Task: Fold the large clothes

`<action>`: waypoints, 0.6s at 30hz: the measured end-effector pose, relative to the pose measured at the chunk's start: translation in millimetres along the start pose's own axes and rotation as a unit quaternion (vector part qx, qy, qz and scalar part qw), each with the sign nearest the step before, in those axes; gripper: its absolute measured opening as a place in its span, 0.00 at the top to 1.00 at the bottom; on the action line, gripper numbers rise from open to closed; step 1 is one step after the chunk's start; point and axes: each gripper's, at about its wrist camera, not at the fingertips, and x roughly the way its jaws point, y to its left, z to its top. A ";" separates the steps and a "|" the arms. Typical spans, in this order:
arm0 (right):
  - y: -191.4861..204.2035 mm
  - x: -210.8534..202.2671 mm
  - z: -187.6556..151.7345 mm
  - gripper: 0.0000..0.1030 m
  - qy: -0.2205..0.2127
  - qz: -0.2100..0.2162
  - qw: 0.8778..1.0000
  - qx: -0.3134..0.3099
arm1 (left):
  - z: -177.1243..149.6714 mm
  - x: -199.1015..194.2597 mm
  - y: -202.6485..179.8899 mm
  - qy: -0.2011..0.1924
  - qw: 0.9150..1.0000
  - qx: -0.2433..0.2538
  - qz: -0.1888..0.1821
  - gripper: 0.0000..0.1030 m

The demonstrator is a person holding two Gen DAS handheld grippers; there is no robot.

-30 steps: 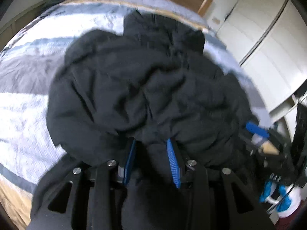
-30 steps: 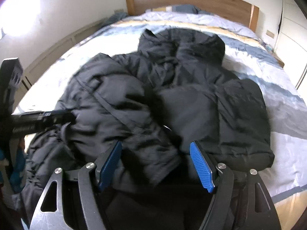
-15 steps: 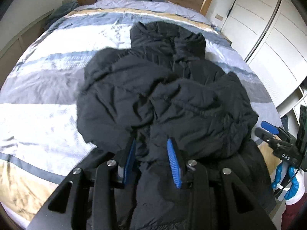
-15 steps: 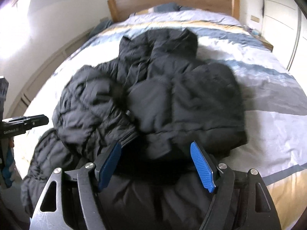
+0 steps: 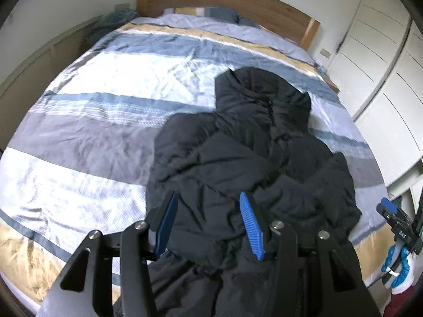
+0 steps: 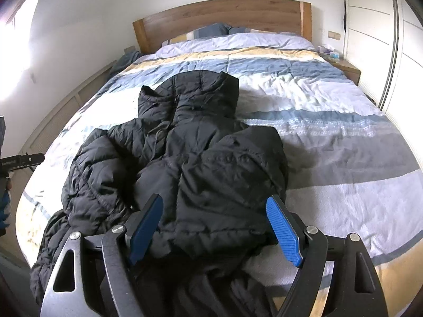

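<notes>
Black jacket (image 5: pixel 251 163) lies bunched on the bed (image 5: pixel 105 111); both tongs (image 5: pixel 208 224) (image 6: pixel 215 227), tilted downward above it, have just been spreading apart, empty.

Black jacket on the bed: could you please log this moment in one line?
black jacket: bunched on bed | left tool: opening, empty | right tool: opening, empty

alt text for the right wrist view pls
A black puffer jacket lies bunched on a bed's striped duvet, hood toward the wooden headboard. The right gripper, blue pads apart and just opening wider, frames its near edge without pressing it.
</notes>
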 end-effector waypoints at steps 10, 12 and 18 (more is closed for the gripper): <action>3.4 20.0 -4.2 0.23 0.013 0.003 1.000 -0.010 | -28.6 12.8 -21.3 -0.033 0.999 0.021 0.024 0.54; 5.3 22.1 -6.9 0.23 0.016 0.006 1.000 -0.014 | -34.5 14.2 -25.5 -0.040 0.998 0.029 0.032 0.54; 4.5 29.7 -11.5 0.23 0.023 0.007 1.000 -0.013 | -45.3 18.2 -29.8 -0.057 0.996 0.049 0.054 0.54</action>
